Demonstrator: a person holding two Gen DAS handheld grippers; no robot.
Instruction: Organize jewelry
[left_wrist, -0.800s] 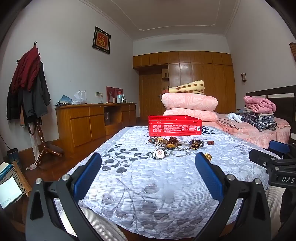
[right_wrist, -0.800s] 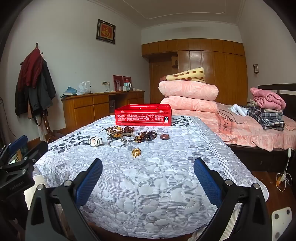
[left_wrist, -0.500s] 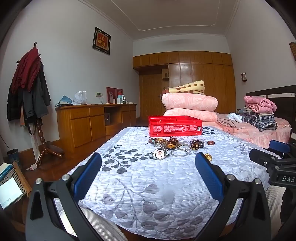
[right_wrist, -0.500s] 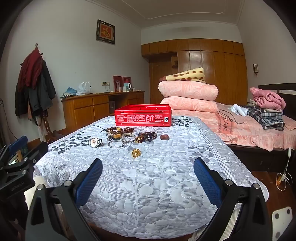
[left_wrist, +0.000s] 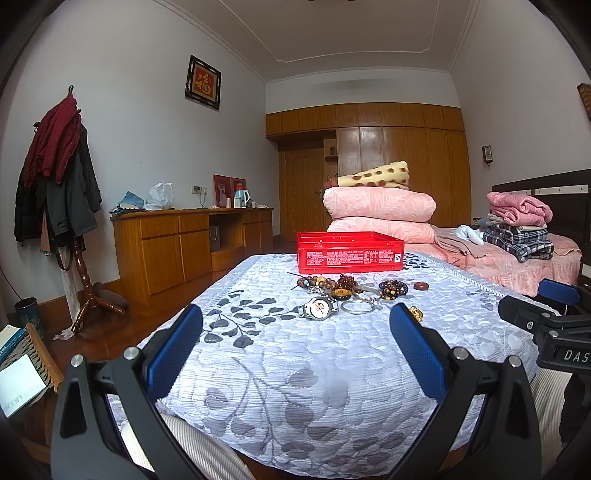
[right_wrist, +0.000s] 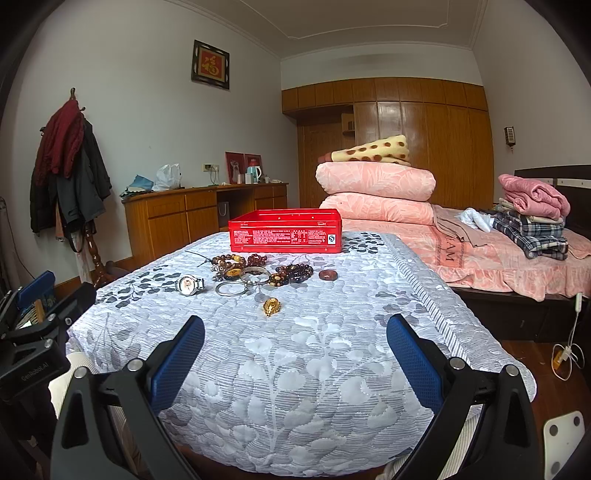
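Observation:
A pile of jewelry lies on a table covered with a white leaf-pattern cloth (left_wrist: 280, 369): a silver watch (left_wrist: 318, 307) (right_wrist: 189, 284), a silver bangle (left_wrist: 356, 306) (right_wrist: 229, 288), bead bracelets (left_wrist: 393, 288) (right_wrist: 291, 274), a gold pendant (right_wrist: 272, 306) (left_wrist: 416, 313) and a small red ring (right_wrist: 328, 274). A red open tin box (left_wrist: 349, 252) (right_wrist: 285, 235) stands behind them. My left gripper (left_wrist: 295, 350) is open and empty, short of the jewelry. My right gripper (right_wrist: 295, 350) is open and empty, also short of it.
A bed with folded pink quilts (right_wrist: 375, 192) and stacked clothes (right_wrist: 532, 214) stands at the right. A wooden cabinet (left_wrist: 192, 243) and a coat stand (left_wrist: 55, 177) line the left wall. Each gripper shows at the edge of the other's view.
Both grippers have crept slightly forward toward the table. Nothing on the table has moved.

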